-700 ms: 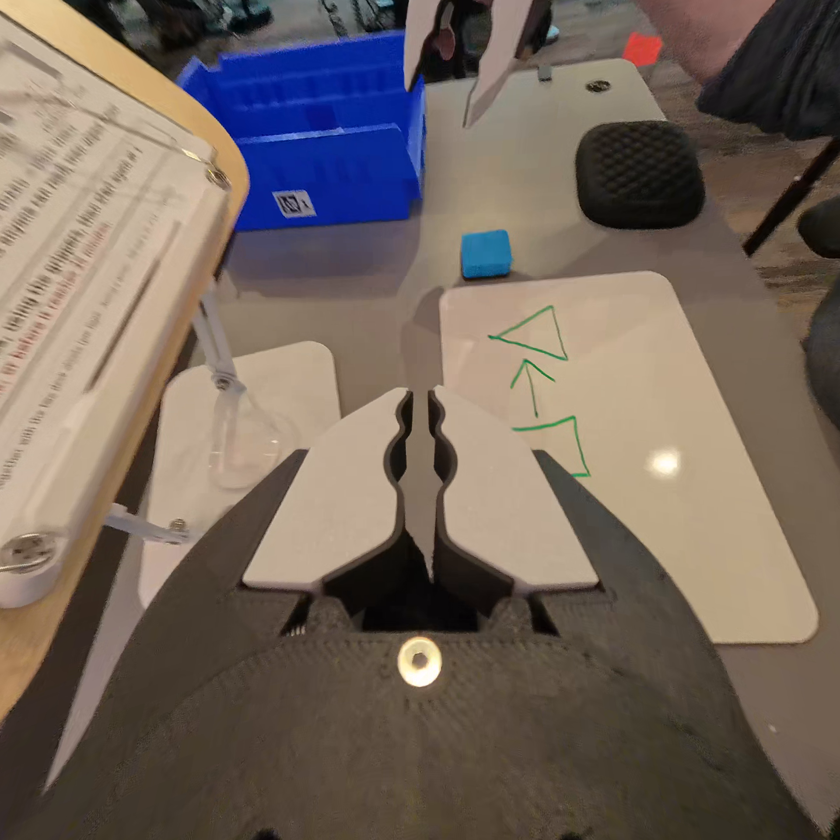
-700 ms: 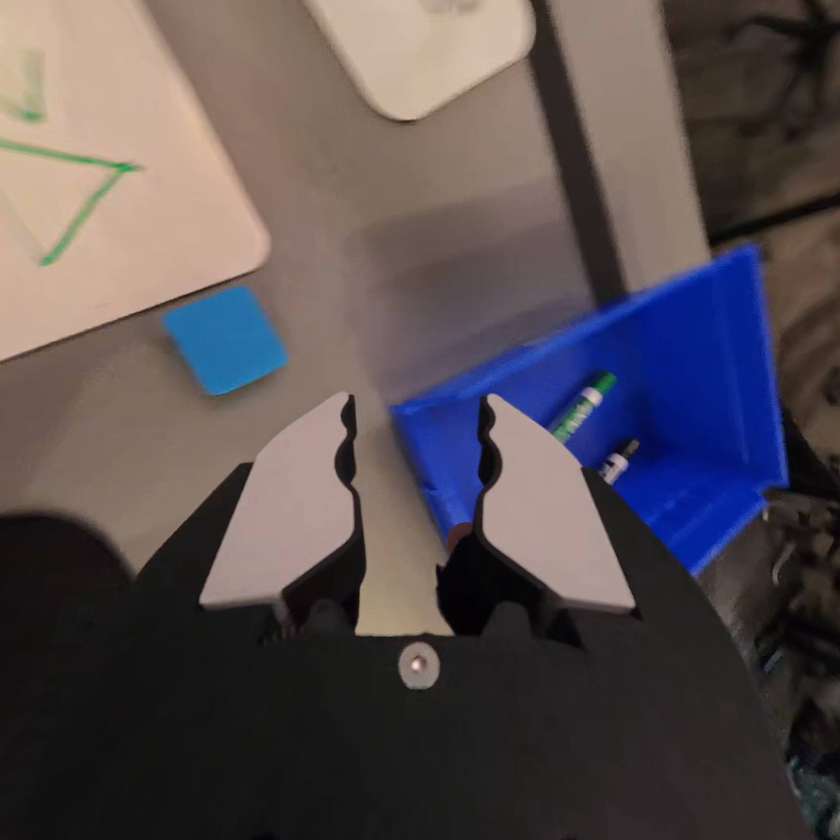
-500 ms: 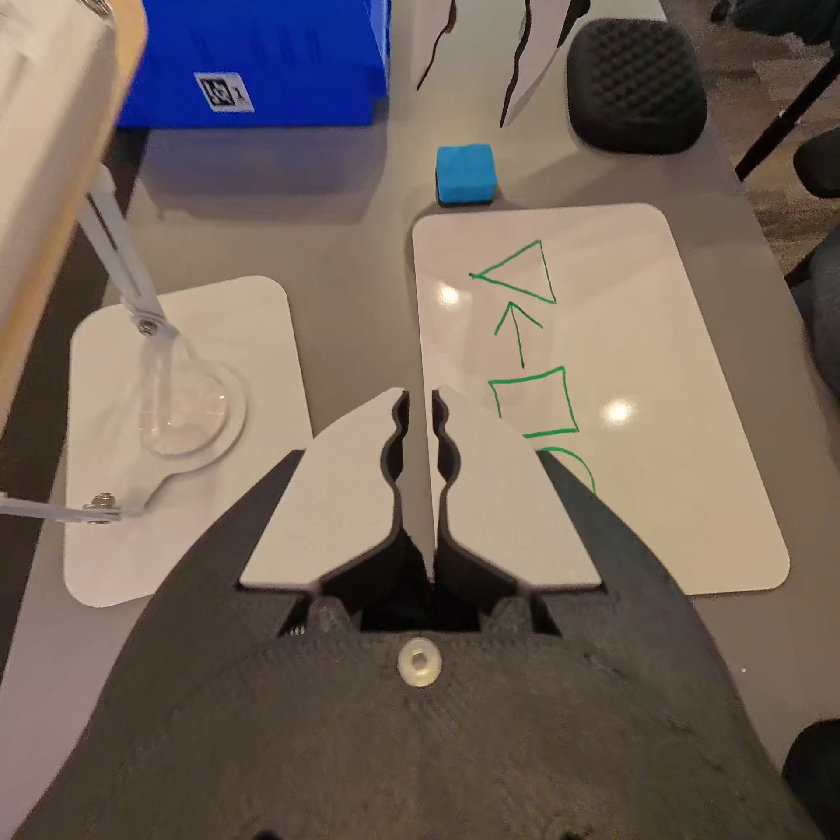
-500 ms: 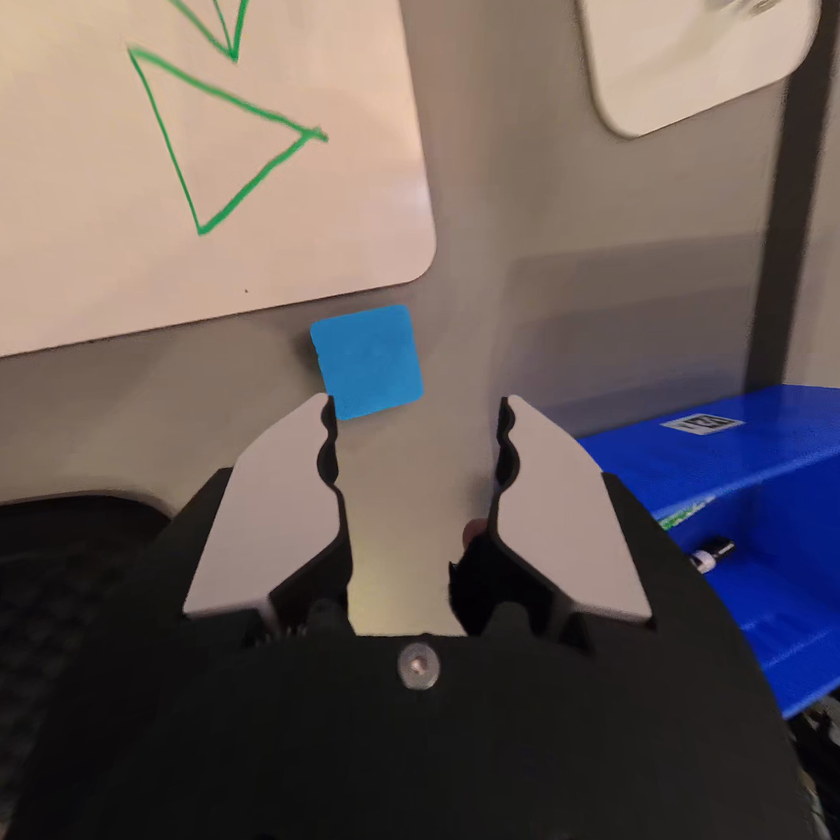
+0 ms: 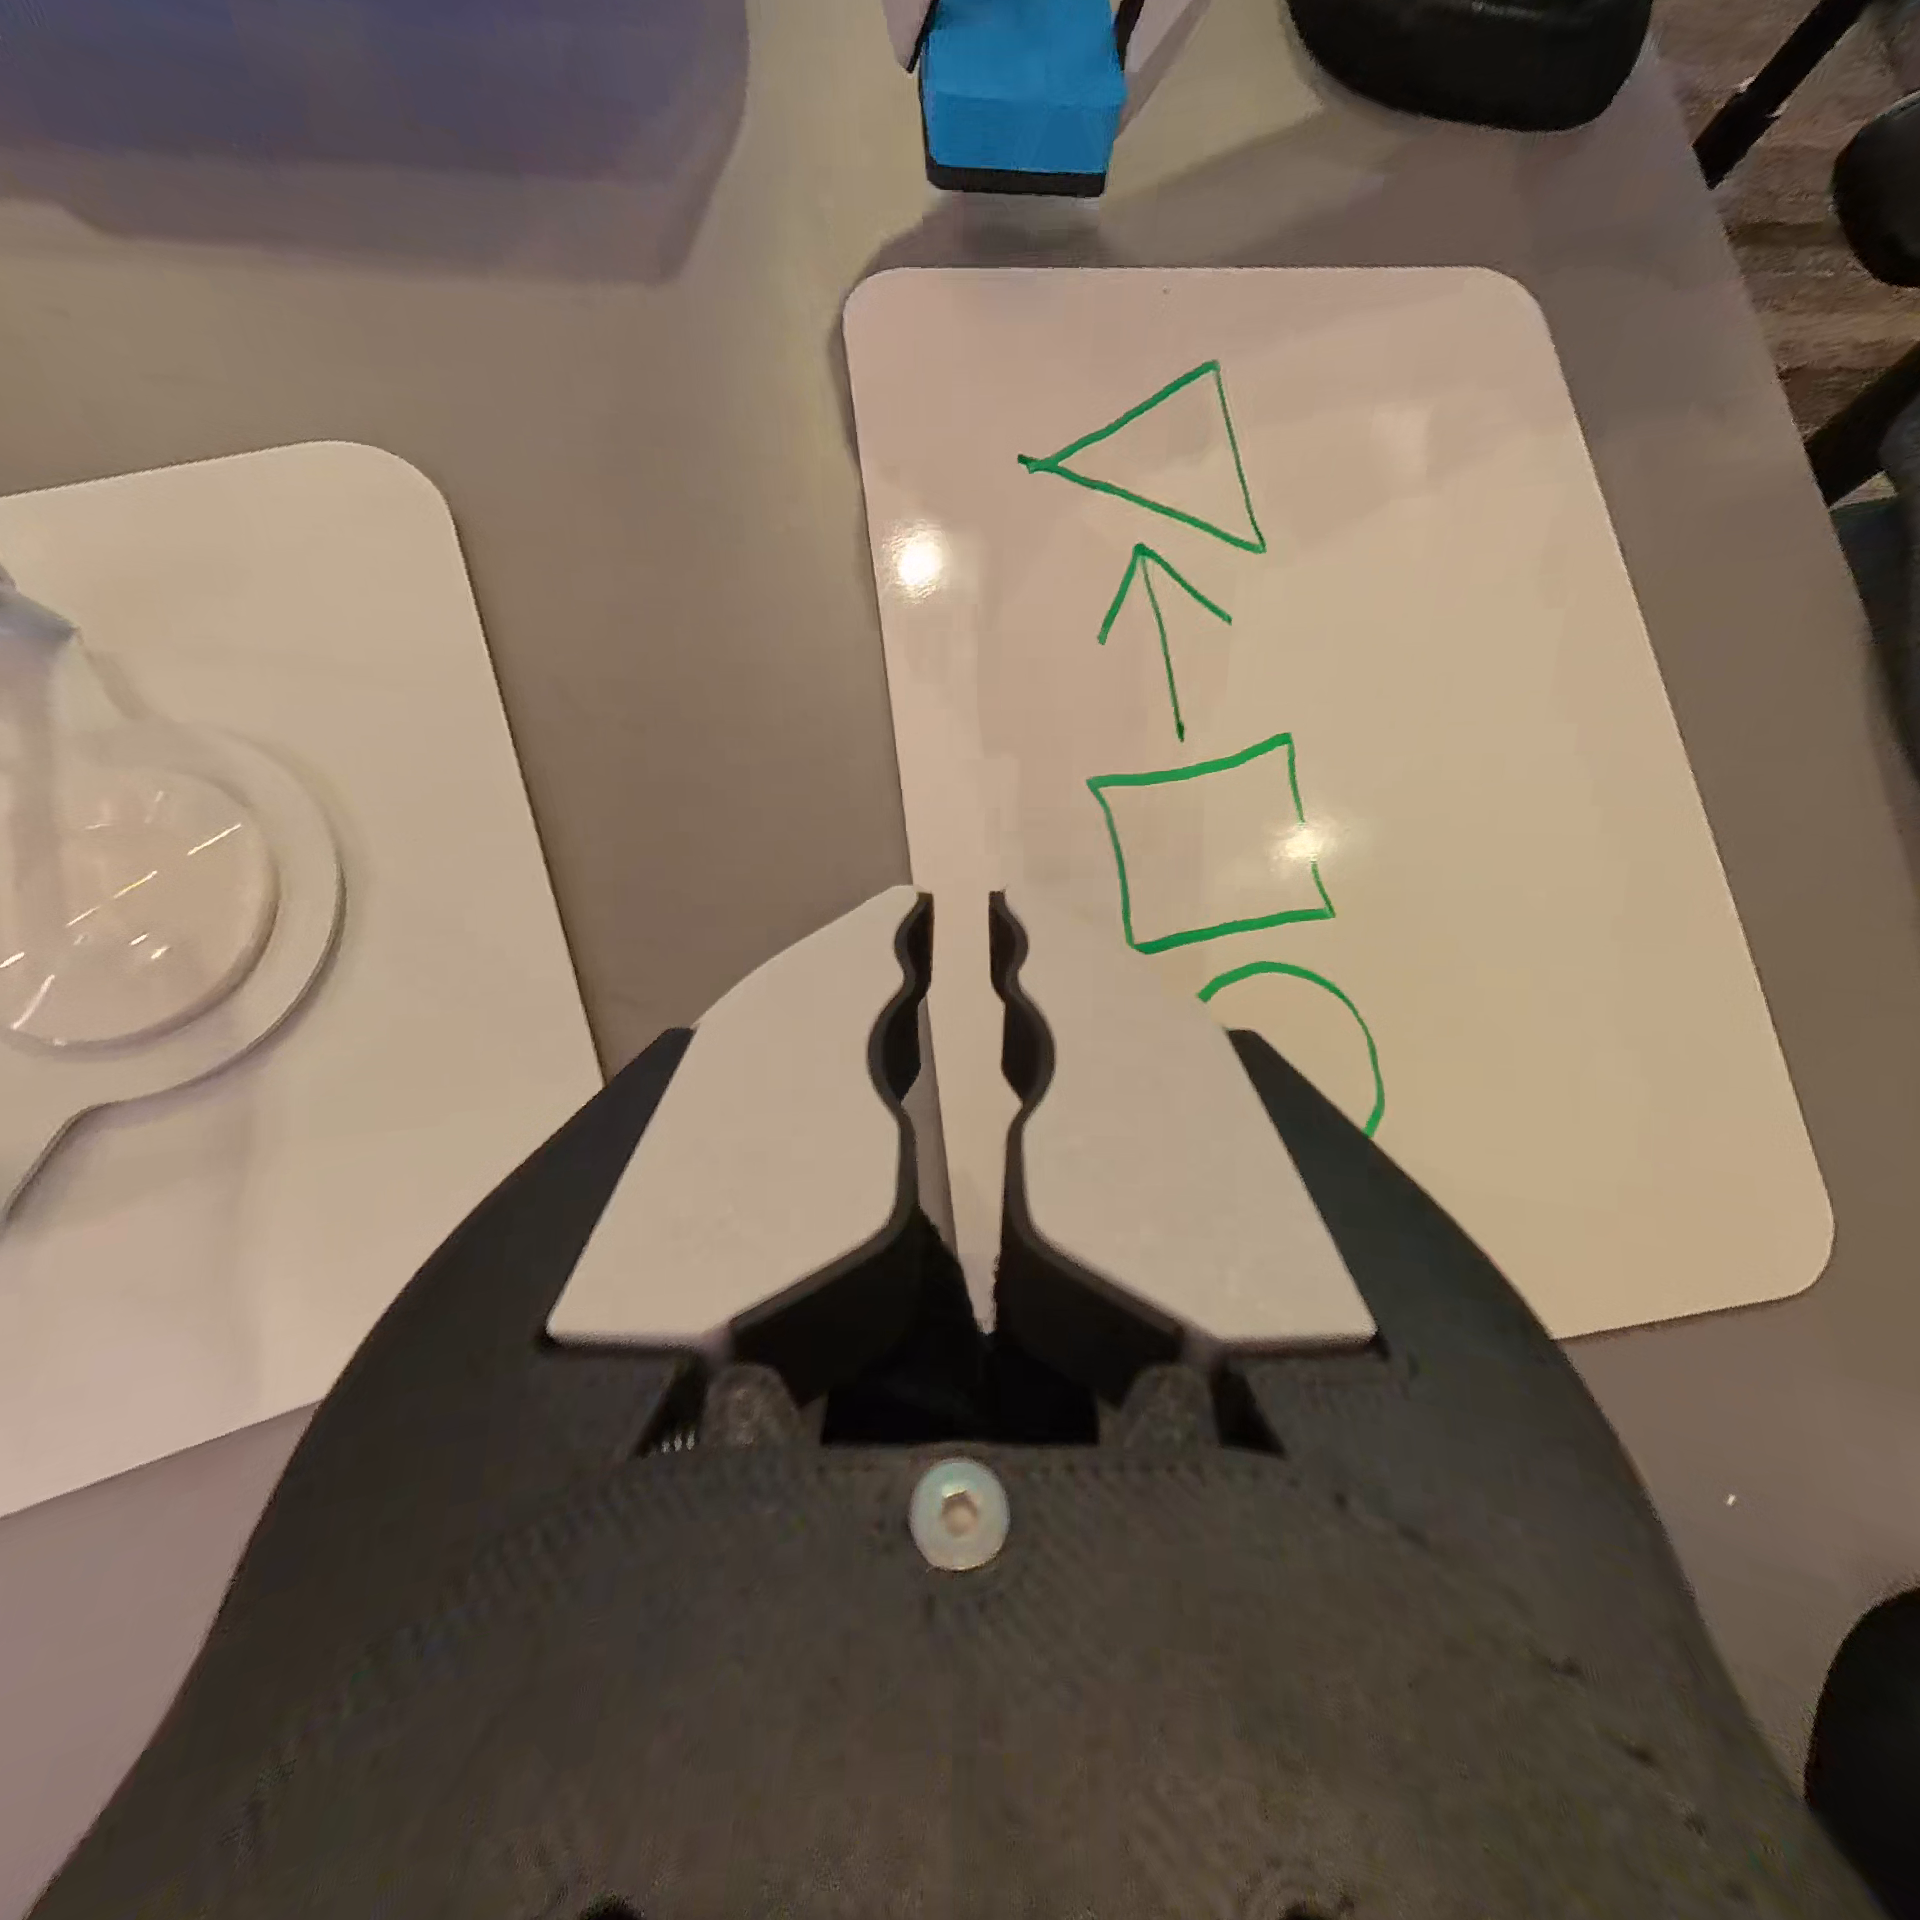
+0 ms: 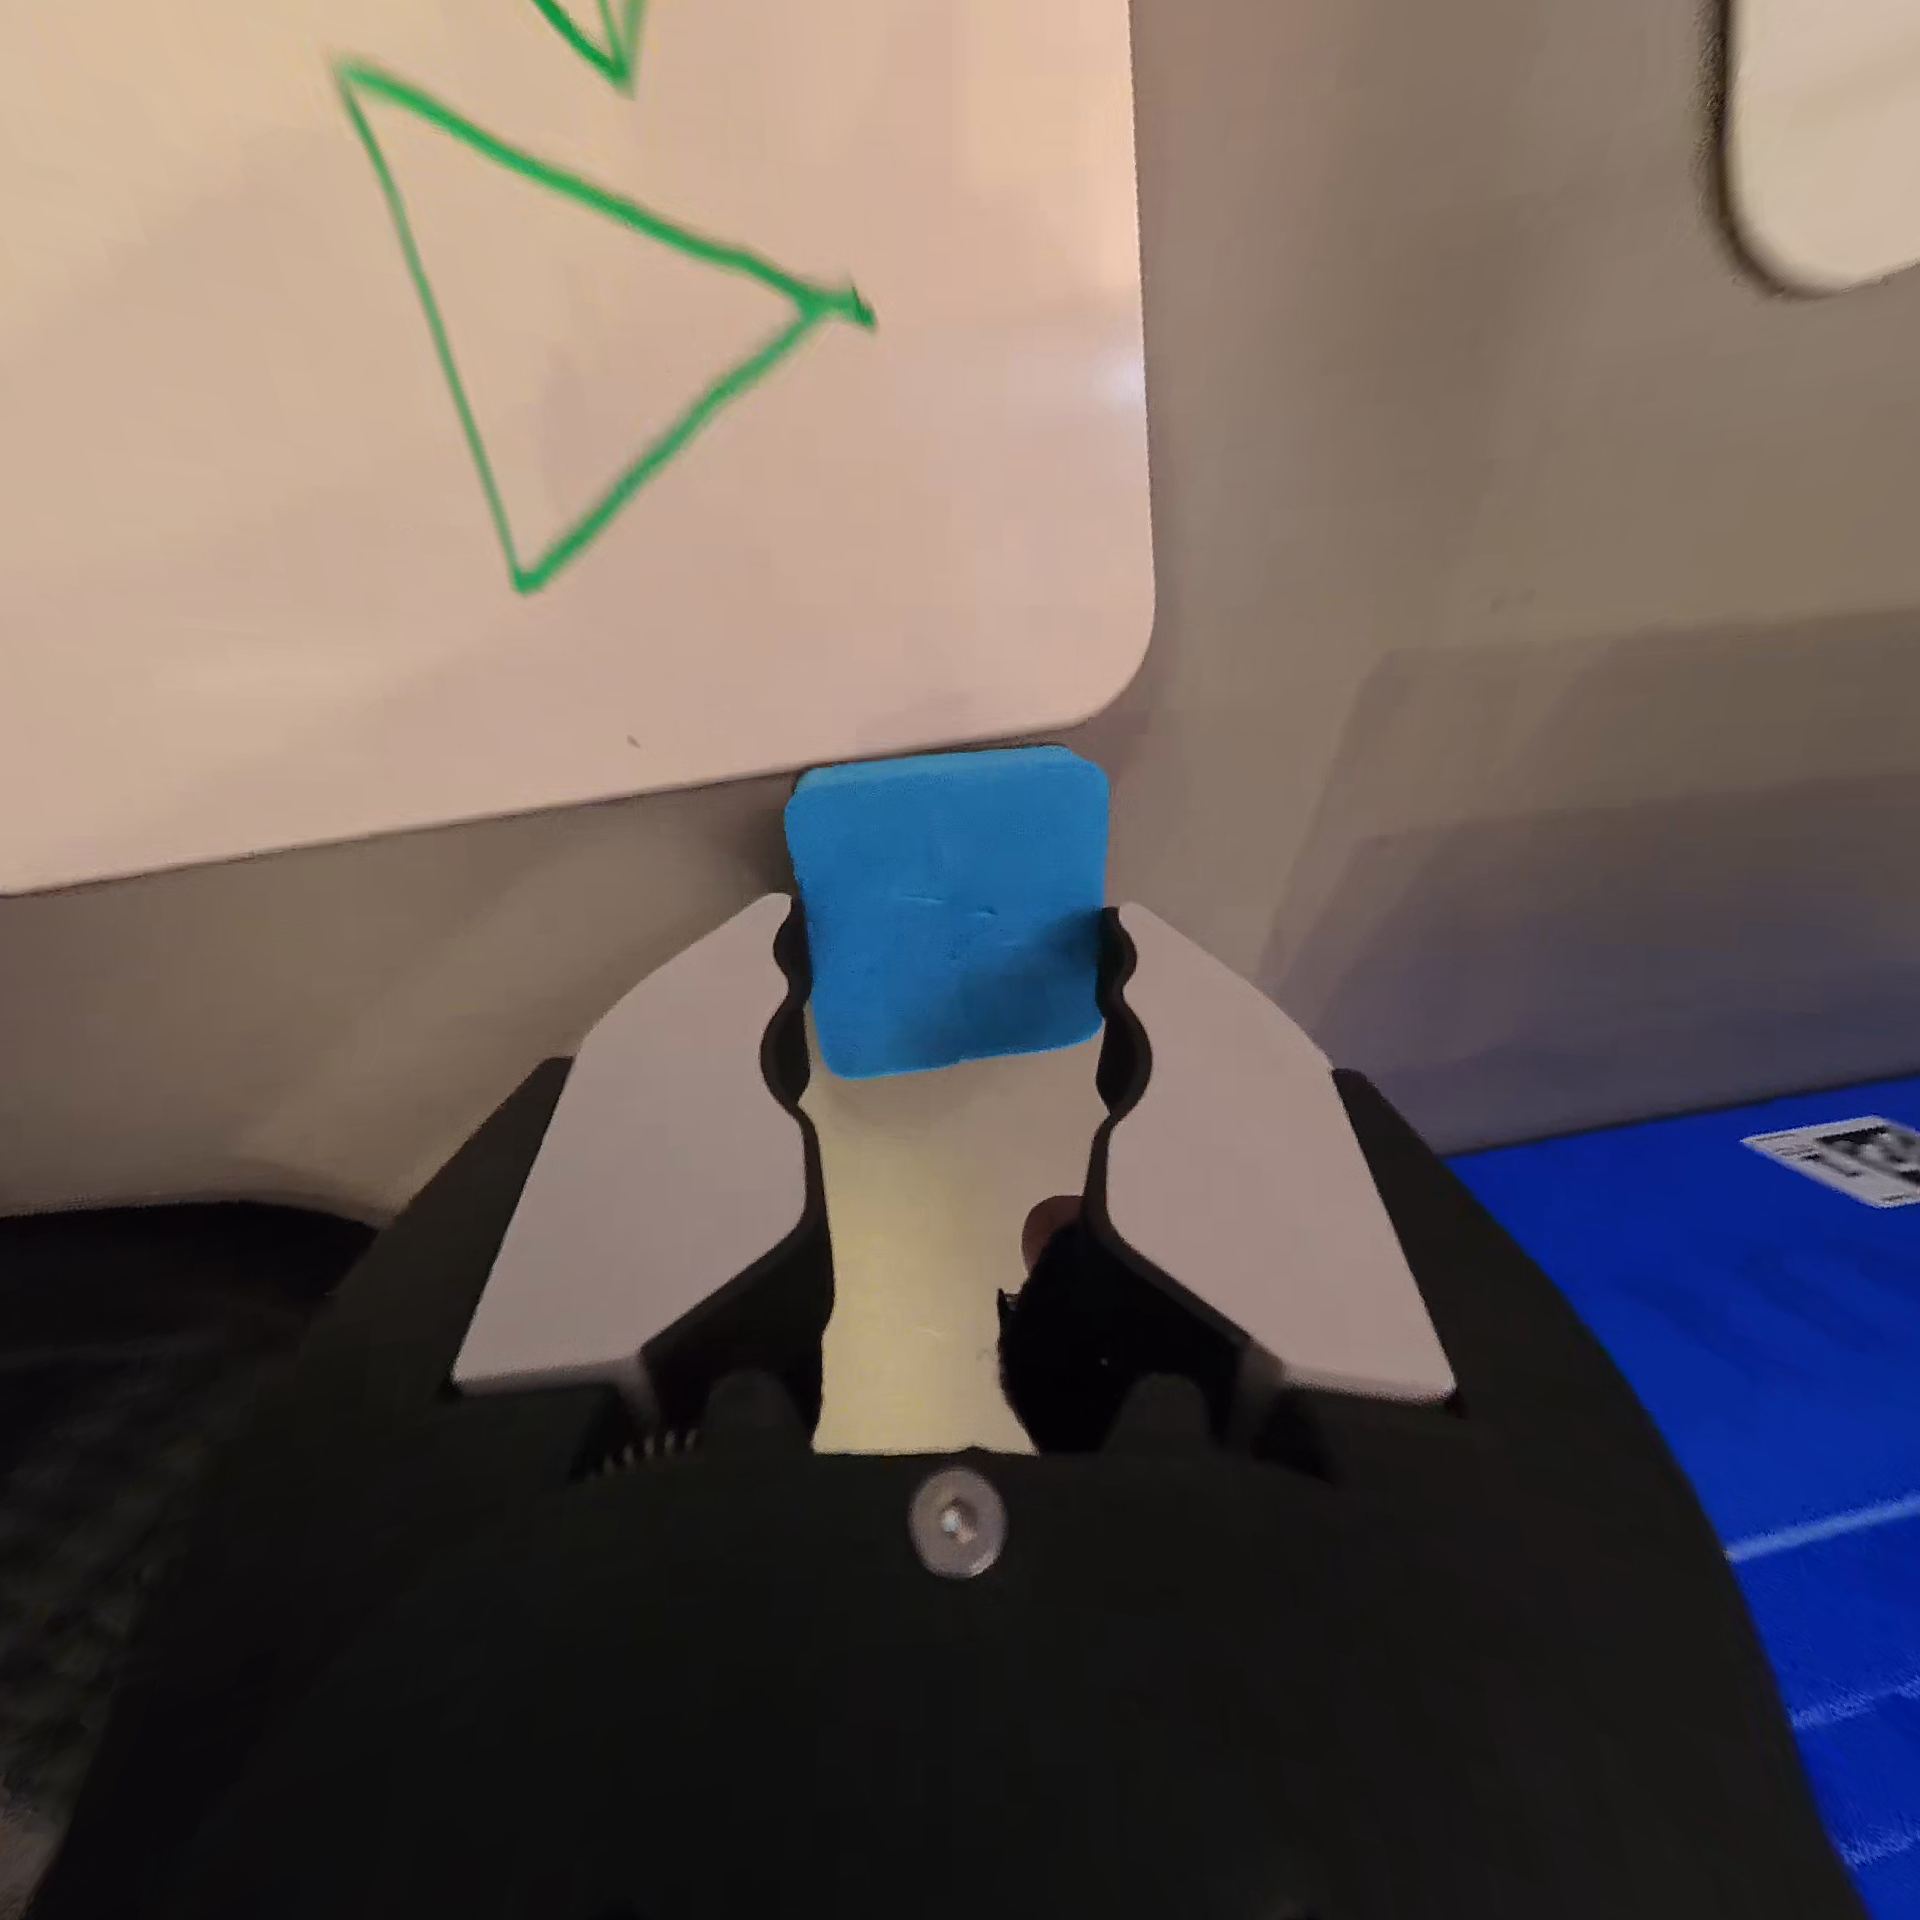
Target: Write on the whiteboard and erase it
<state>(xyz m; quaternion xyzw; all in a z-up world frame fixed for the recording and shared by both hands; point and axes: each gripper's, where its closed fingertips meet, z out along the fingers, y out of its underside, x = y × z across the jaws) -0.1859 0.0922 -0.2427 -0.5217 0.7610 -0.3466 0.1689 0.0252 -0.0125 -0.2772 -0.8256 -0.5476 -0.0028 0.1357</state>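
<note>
a: whiteboard (image 5: 1455,727), condition?
b: white, rounded corners, flat on the grey table (image 5: 675,468) toward its right edge. marked in green: triangle (image 5: 1164,468) nearest the far edge, arrow (image 5: 1158,623) below it, square (image 5: 1210,842), then a partial arc (image 5: 1320,1029) cut off by the gripper body. two glare spots on the surface.

a: eraser (image 6: 945,914)?
b: blue foam block, roughly square with rounded corners, dark underside visible from the left wrist view. sitting just beyond the whiteboard's far edge, close to its far left corner.

a: right gripper (image 6: 945,935), pose and state?
b: pointed at the whiteboard's far edge from the opposite side, angled down at the table. jaws held wide, set around the eraser's two sides; both fingertips tight against the foam, no gap visible either side. front half of the block projecting past the tips.

a: left gripper (image 5: 961,914)?
b: poised over the whiteboard's left edge, near its middle, pointing toward the far edge. fingers nearly together, only a narrow slit left, nothing between them but board surface showing through.

a: surroundings?
b: second white board (image 5: 312,831) toward the table's left edge with a clear stand base (image 5: 135,914) on it. blue bin (image 6: 1714,1455) beside the right gripper. black textured pad (image 5: 1475,52) at the far right corner.
</note>
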